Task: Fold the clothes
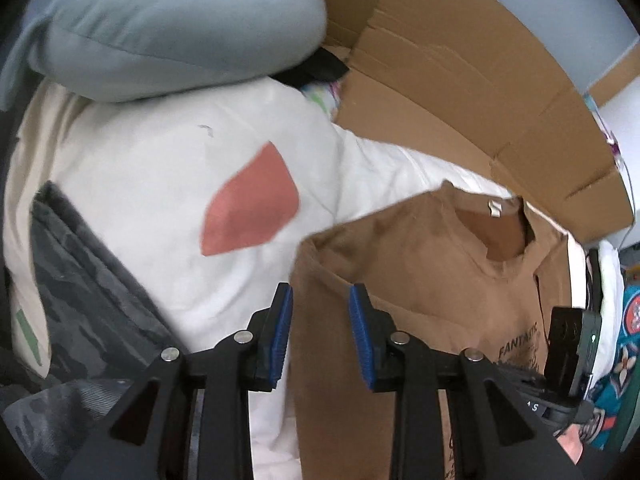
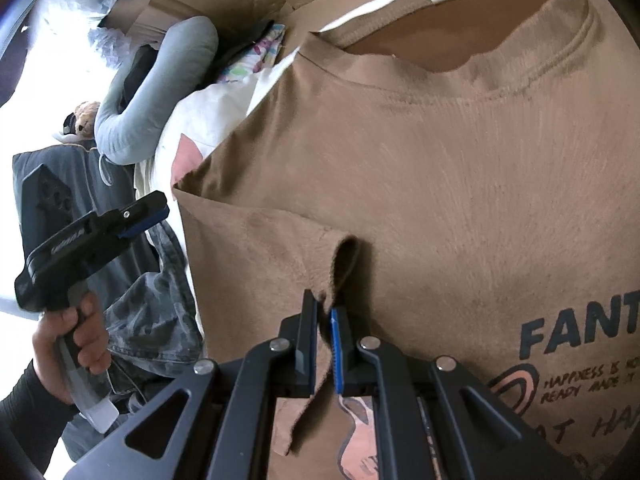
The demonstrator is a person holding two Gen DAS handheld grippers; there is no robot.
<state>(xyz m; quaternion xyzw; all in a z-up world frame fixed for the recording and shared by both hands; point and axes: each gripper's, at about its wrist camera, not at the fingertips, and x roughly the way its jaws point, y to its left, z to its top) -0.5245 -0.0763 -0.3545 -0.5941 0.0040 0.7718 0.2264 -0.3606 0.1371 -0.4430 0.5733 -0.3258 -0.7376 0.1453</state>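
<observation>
A brown T-shirt (image 2: 420, 160) with dark print lies spread out, its collar at the far end. My right gripper (image 2: 323, 312) is shut on a pinched-up fold of its cloth near the sleeve. In the left wrist view the same brown T-shirt (image 1: 420, 264) lies on the right. My left gripper (image 1: 320, 312) hangs over the shirt's left edge, open, its blue pads pressing on nothing. From the right wrist view the left gripper (image 2: 156, 210) sits off the shirt's left side, held by a hand (image 2: 80, 340).
A white garment (image 1: 180, 160) with a pink patch (image 1: 252, 208) lies under and left of the shirt. A grey-blue sweatshirt (image 1: 160, 32) lies beyond it, a dark camouflage garment (image 1: 88, 280) to the left. Flattened cardboard (image 1: 460, 80) stands at the back.
</observation>
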